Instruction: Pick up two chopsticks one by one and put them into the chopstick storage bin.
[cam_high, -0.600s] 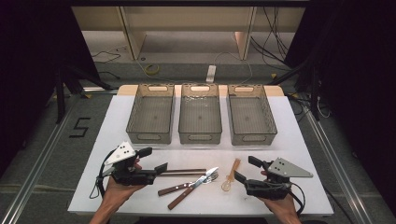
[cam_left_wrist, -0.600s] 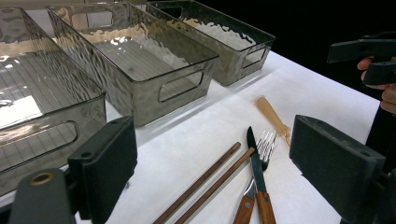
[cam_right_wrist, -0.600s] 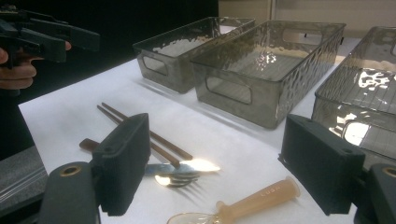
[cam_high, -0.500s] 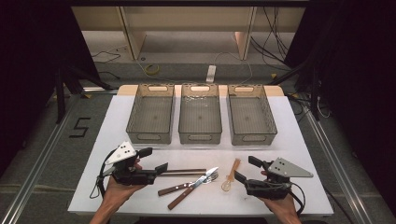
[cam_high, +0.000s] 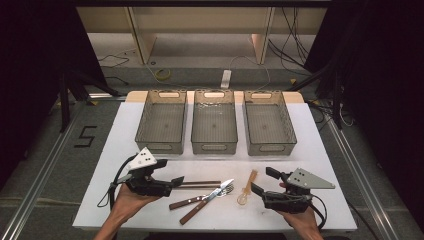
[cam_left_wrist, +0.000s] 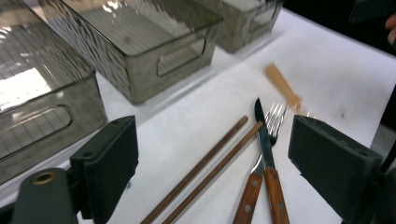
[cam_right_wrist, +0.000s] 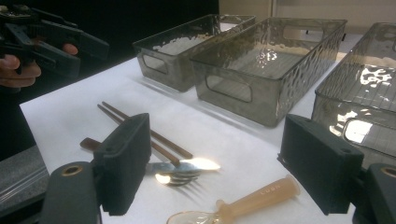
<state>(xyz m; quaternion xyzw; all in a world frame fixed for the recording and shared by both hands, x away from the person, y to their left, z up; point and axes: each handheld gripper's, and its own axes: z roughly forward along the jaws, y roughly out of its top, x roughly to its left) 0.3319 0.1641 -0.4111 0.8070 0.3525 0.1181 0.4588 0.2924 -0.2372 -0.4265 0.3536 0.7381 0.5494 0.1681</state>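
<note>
Cutlery lies on the white table (cam_high: 125, 130) near its front edge. Two brown chopsticks (cam_high: 200, 183) lie side by side. A wood-handled knife (cam_high: 195, 214) crosses a wood-handled fork (cam_high: 185, 202). An amber plastic spoon (cam_high: 246, 189) lies right of them. My left gripper (cam_high: 175, 182) is open at the chopsticks' left end; its view shows the chopsticks (cam_left_wrist: 205, 163), knife (cam_left_wrist: 267, 154) and fork (cam_left_wrist: 275, 116) between its wide jaws. My right gripper (cam_high: 261, 181) is open just right of the spoon (cam_right_wrist: 252, 198), holding nothing.
Three clear grey bins stand in a row behind the cutlery: left (cam_high: 161, 146), middle (cam_high: 214, 147), right (cam_high: 272, 147). All look empty. The floor drops away beyond the table's edges. Cables trail from both grippers.
</note>
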